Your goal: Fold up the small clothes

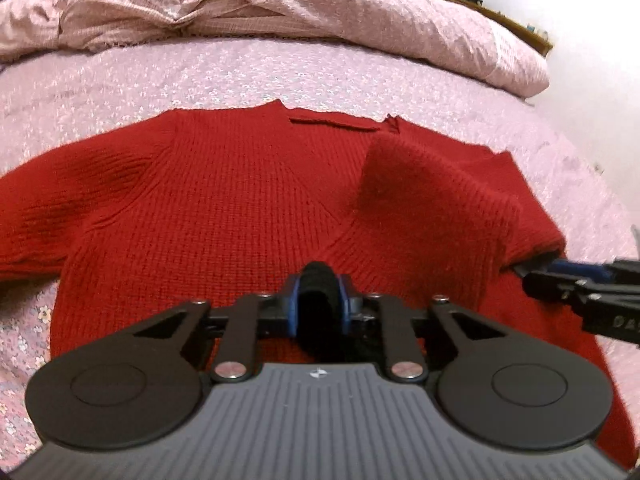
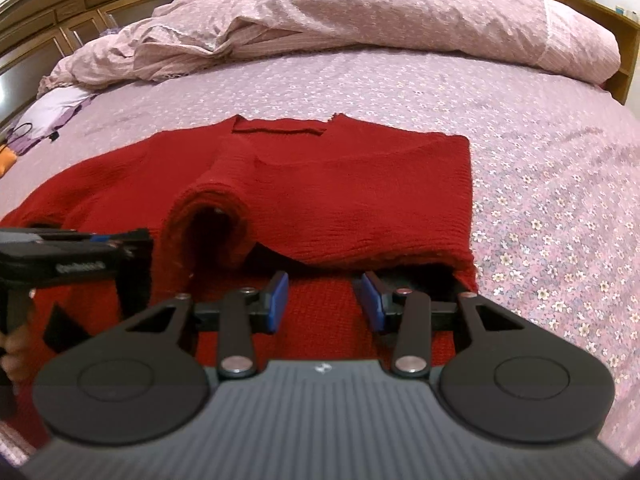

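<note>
We see the left gripper [image 1: 318, 300] pinched on a black roll — over the red sweater [image 1: 224, 200]. Our right gripper [image 2: 325, 300] stands spread above the knit on the floral bedsheet [image 2: 540, 184].

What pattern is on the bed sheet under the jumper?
Small white flowers on pink sheet; clearest in right wrist view.

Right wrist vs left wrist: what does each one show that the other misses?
Only the right wrist shows the wooden wardrobe, the lilac clutter at the bed's edge, a hand, and the right gripper open over the red sweater.
Only the left wrist shows the unfolded sleeve and the left gripper closed, with something dark between its blue pads.
Both show the sweater with one sleeve folded in, the floral bedsheet and the rumpled duvet.
</note>
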Demonstrator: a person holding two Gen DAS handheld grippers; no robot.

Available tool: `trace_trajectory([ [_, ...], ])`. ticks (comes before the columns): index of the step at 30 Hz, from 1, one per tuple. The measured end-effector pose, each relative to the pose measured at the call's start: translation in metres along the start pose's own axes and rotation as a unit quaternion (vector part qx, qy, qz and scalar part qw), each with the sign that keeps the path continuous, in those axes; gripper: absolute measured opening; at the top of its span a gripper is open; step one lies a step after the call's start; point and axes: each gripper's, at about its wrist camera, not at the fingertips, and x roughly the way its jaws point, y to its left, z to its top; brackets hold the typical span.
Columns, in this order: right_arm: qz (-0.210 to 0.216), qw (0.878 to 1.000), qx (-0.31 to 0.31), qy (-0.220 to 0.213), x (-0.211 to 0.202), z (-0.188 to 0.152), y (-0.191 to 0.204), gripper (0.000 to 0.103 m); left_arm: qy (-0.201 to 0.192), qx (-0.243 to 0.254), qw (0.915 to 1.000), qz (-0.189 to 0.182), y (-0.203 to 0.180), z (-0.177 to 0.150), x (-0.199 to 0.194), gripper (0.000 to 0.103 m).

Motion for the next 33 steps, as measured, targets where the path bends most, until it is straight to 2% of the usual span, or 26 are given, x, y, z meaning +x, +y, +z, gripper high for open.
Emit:
trace_trajectory([
  [5,-0.004,1.000,0.013,0.003,0.004,-0.001,-0.004,0.043,0.019,-0.008,0.9997,-0.011,0.004,0.004,0.007,0.023],
  [9,-0.002,1.000,0.012,0.004,0.006,-0.002,-0.003,0.043,0.013,0.012,0.9998,-0.007,-0.004,0.003,0.009,0.022],
  [11,-0.002,1.000,0.013,0.004,0.006,-0.003,-0.004,0.043,0.004,0.034,0.9994,-0.004,-0.010,0.001,0.006,0.013],
  [14,-0.002,1.000,0.016,0.003,0.006,-0.002,-0.005,0.043,-0.017,0.064,0.9978,0.001,-0.013,0.006,-0.003,0.010],
  [17,-0.005,1.000,0.019,-0.003,0.003,-0.001,-0.008,0.043,-0.057,0.091,0.9937,0.033,-0.006,0.019,-0.017,0.010],
  [21,-0.008,1.000,0.022,-0.009,0.003,0.001,-0.011,0.043,-0.090,0.090,0.9877,0.091,0.023,0.049,-0.024,0.010],
  [23,-0.011,1.000,0.024,-0.009,0.005,0.002,-0.013,0.043,-0.091,0.090,0.9851,0.115,0.037,0.061,-0.020,0.010],
  [27,-0.017,0.999,0.031,-0.011,0.010,0.004,-0.019,0.043,-0.067,0.069,0.9890,0.113,0.062,0.073,-0.005,0.010],
  [33,-0.053,0.996,0.059,-0.048,0.015,0.026,-0.047,0.044,-0.060,0.068,0.9901,0.107,0.066,0.070,0.003,0.010],
])
